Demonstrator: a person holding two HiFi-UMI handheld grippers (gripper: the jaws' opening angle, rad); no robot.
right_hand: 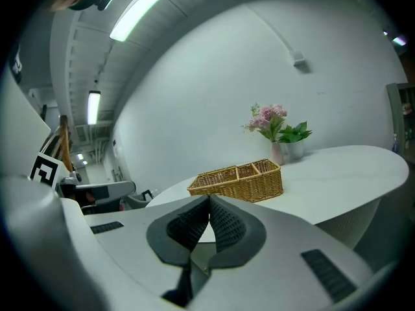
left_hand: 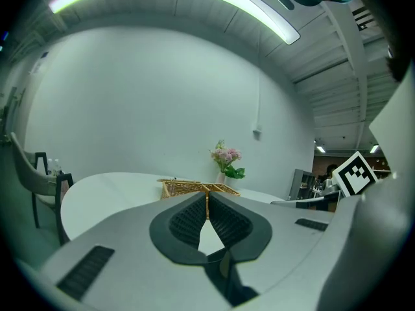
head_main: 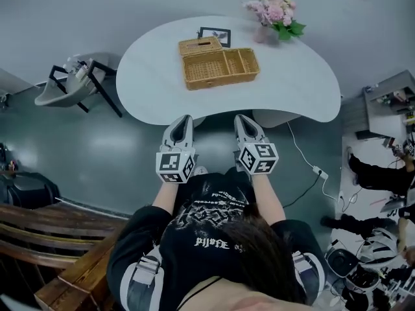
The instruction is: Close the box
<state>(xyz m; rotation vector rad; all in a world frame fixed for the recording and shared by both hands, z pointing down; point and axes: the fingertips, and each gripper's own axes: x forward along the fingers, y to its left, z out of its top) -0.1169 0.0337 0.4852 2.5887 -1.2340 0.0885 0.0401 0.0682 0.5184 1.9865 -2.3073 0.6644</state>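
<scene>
Wicker is the material of the box (head_main: 220, 68), which is seen standing open toward the far middle of the white surface (head_main: 292, 89). Its inside is divided into one long compartment and two smaller ones at the right end, and all of them appear to be empty. The lid (head_main: 200, 45) is laid back behind the rear left part of the box, with its slotted top facing up. It is probably hinged along that rear edge, though the joint is too small to be made out.

Nothing of the task can be counted as done: the lid is fully off the opening and is touched by nothing. A vase of pink flowers (head_main: 275, 8) and a small picture frame (head_main: 214, 35) are set behind the box, clear of the lid.

The left hand-held gripper (left_hand: 207, 199) is held at the near edge of the surface, well short of the box, with its ribbed pads brought together and nothing between them. The right hand-held gripper (right_hand: 209, 201) is held beside it in the same way, its jaws closed and empty.

The whole job is judged to remain: the box has to be reached across the surface, the lid has to be lifted from behind, swung forward and pressed down over the compartments.
</scene>
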